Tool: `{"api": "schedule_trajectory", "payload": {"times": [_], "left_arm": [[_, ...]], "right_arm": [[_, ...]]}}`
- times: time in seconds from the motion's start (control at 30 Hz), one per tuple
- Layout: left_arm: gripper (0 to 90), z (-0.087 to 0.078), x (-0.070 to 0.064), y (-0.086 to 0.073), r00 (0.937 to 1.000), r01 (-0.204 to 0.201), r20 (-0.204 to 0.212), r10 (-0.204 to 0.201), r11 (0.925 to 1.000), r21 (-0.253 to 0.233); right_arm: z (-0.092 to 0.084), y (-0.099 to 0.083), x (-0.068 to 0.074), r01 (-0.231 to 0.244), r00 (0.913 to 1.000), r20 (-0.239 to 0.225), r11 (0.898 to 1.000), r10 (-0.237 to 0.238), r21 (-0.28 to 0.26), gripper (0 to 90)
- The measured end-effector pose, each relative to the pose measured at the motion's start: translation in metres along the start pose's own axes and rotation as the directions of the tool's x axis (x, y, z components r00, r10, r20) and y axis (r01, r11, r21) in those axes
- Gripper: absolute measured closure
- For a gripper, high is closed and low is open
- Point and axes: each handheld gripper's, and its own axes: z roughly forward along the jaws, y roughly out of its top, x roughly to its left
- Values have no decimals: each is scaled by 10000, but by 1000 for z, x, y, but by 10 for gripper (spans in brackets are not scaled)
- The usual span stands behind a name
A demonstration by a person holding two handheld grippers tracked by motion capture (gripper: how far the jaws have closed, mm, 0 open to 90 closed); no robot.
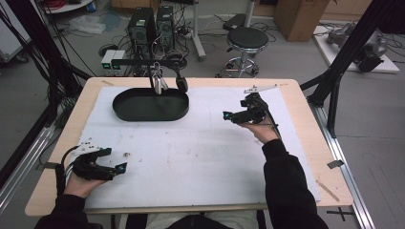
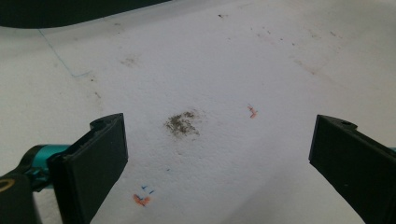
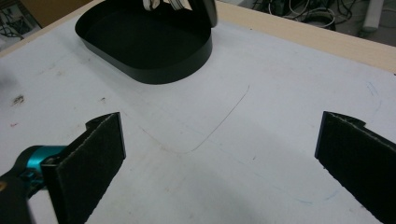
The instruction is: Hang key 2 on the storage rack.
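A black oval tray (image 1: pixel 150 106) sits at the table's (image 1: pixel 305 138) far left, well apart from both grippers. The left gripper (image 1: pixel 122 168) and right gripper (image 1: pixel 227 115) hold their fingers spread, gripping nothing. The left gripper view shows a dark smudge (image 2: pixel 182 123) on the white mat (image 1: pixel 200 152).

1. The black tray (image 1: pixel 150 105) is the thing nearest the grippers. It is a long oval with round ends and a low wall all the way around.
2. It lies flat on the white sheet, at the far side of the worktop, a bit to the left of the middle.
3. Inside it looks dark and bare in the part that can be seen.
4. In the right gripper view the black tray (image 3: pixel 144 46) sits far off, up and to the left, well apart from the jaws.
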Motion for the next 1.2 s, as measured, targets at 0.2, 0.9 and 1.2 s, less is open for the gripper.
{"api": "schedule_trajectory", "payload": {"times": [0.2,0.9,1.2], "left_arm": [[50,0,0,0,10000,-7,-19,7,10000,23],[50,0,-1,0,10000,-1,-54,1,10000,74],[50,0,-1,0,10000,-4,-59,4,10000,99]], "right_arm": [[-10,-12,4,177,9998,129,9998,-177,-52,10],[-37,-50,-2,32,9983,581,10000,-33,21,10],[-47,-74,-6,-59,9968,802,9999,50,113,10]]}}
